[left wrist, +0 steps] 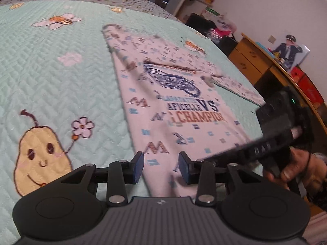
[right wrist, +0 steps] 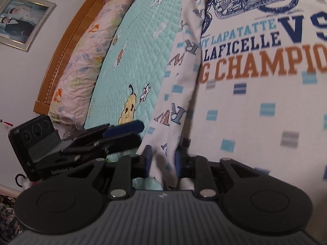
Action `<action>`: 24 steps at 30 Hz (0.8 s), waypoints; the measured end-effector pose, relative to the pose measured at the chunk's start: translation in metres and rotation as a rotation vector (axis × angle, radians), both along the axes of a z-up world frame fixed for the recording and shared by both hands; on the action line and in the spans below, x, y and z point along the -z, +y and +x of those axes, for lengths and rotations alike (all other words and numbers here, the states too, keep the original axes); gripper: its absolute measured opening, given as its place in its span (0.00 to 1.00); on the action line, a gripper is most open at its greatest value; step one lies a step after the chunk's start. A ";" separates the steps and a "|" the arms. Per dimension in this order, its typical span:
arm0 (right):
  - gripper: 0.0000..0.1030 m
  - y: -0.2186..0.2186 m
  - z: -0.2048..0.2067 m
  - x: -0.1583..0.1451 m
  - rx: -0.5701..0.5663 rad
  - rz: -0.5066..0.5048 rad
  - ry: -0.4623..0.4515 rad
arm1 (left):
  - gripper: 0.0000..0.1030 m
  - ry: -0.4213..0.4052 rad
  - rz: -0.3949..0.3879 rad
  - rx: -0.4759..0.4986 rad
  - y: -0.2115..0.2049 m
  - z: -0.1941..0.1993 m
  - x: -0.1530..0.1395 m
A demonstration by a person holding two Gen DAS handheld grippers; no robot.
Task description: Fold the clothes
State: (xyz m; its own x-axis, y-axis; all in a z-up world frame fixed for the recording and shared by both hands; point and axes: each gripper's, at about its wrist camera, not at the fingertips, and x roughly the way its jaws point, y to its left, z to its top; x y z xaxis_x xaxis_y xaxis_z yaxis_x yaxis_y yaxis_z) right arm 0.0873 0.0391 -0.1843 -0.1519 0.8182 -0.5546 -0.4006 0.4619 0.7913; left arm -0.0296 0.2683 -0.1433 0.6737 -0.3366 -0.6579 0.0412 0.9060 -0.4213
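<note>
Your left tool (left wrist: 161, 168) stands at the bottom centre of the left wrist view, jaws parted wide and holding nothing; its blue pads (left wrist: 137, 168) hover over the near hem of the shirt (left wrist: 173, 110). Your right tool (right wrist: 162, 161) sits at the bottom centre of the right wrist view, jaws nearly closed on a bunched fold at the shirt's left edge, cloth passing between the pads.

The shirt lies on the bed, on the mint-green quilted bedspread (left wrist: 61, 85). It is white with small letter and stripe prints; a motorcycle graphic and the word "CHAMPION" face up. In the left view it runs from bottom centre toward the upper middle, a sleeve spread toward the right.

Left of the shirt, the bedspread shows a pear figure (left wrist: 38, 157) holding a flower.

At the right edge of the left view, your hand (left wrist: 294, 167) grips the other tool's handle. Beyond it, at upper right, stands a wooden desk (left wrist: 251, 61). In the right view, a floral bolster (right wrist: 85, 65) lies along a wooden headboard (right wrist: 67, 47) at left, with a framed picture (right wrist: 20, 20) on the wall at upper left.
</note>
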 end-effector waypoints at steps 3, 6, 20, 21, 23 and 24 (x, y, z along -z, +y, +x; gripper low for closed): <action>0.12 -0.001 0.002 0.003 0.023 0.006 0.022 | 0.39 -0.026 -0.020 0.008 -0.001 0.000 -0.006; 0.10 -0.004 0.007 0.006 0.047 0.015 0.050 | 0.39 -0.028 -0.021 0.033 -0.010 0.003 -0.004; 0.46 0.003 0.117 0.002 0.292 0.058 0.000 | 0.40 -0.014 0.033 0.041 -0.014 0.023 0.007; 0.46 0.011 0.128 0.005 0.294 0.059 0.000 | 0.40 -0.023 0.035 0.035 -0.013 0.027 0.007; 0.46 0.030 0.145 0.006 0.283 0.061 -0.009 | 0.40 -0.030 0.030 0.009 -0.008 0.036 0.008; 0.46 0.038 0.152 0.008 0.285 0.063 -0.007 | 0.40 -0.031 0.023 -0.006 -0.006 0.041 0.009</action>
State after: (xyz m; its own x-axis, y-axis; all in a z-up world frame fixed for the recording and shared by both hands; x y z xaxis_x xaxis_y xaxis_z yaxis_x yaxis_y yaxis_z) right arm 0.2390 0.0769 -0.1922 0.0928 0.8601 -0.5016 -0.2674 0.5068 0.8195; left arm 0.0116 0.2628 -0.1526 0.6955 -0.3176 -0.6445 0.0487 0.9158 -0.3987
